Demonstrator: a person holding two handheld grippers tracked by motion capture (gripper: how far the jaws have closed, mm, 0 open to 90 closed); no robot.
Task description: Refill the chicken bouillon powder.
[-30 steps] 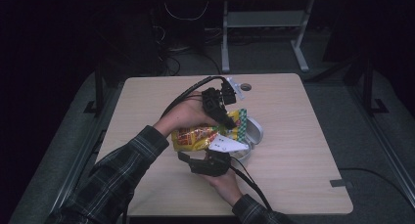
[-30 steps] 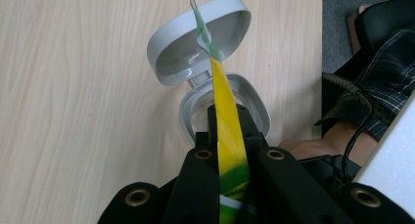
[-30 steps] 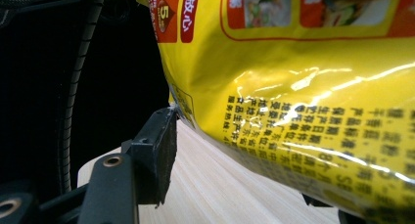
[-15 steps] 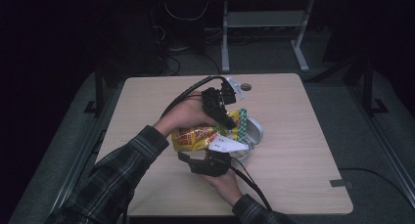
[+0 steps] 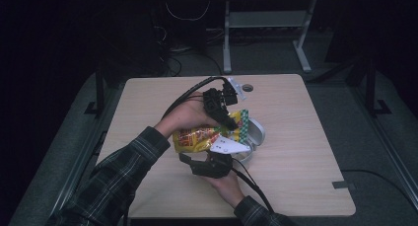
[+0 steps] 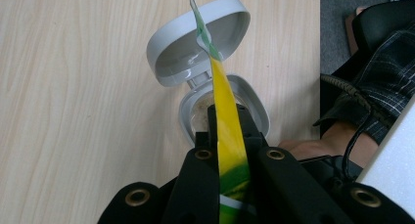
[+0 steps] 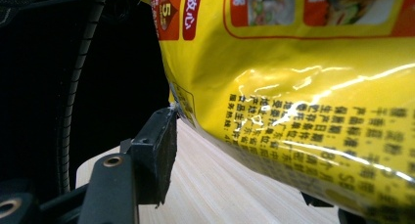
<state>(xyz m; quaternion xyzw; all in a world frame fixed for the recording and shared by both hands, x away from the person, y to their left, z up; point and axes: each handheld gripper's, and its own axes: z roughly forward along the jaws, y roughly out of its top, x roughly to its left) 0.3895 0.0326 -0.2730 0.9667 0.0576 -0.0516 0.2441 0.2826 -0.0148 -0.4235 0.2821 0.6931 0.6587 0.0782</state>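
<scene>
A yellow snack bag [image 5: 197,137] hangs over the wooden table [image 5: 305,176], held between both grippers. My left gripper [image 5: 231,121] comes in from the far side and is shut on the bag's top edge. In the left gripper view that edge runs as a thin yellow strip [image 6: 221,82] between the jaws of the left gripper [image 6: 227,114]. Below it stands a grey container [image 6: 185,111] with its hinged lid [image 6: 171,53] flipped open. My right gripper [image 5: 194,157] holds the bag's lower end from the near side. In the right gripper view the bag [image 7: 303,87] sits between the jaws of the right gripper [image 7: 244,160], and one pad [image 7: 164,141] touches its corner.
The grey container [image 5: 255,136] stands near the middle of the table, right of the bag. A round cable hole [image 5: 247,88] sits near the far edge. Desk legs [image 5: 227,48] and cables lie on the dark floor beyond.
</scene>
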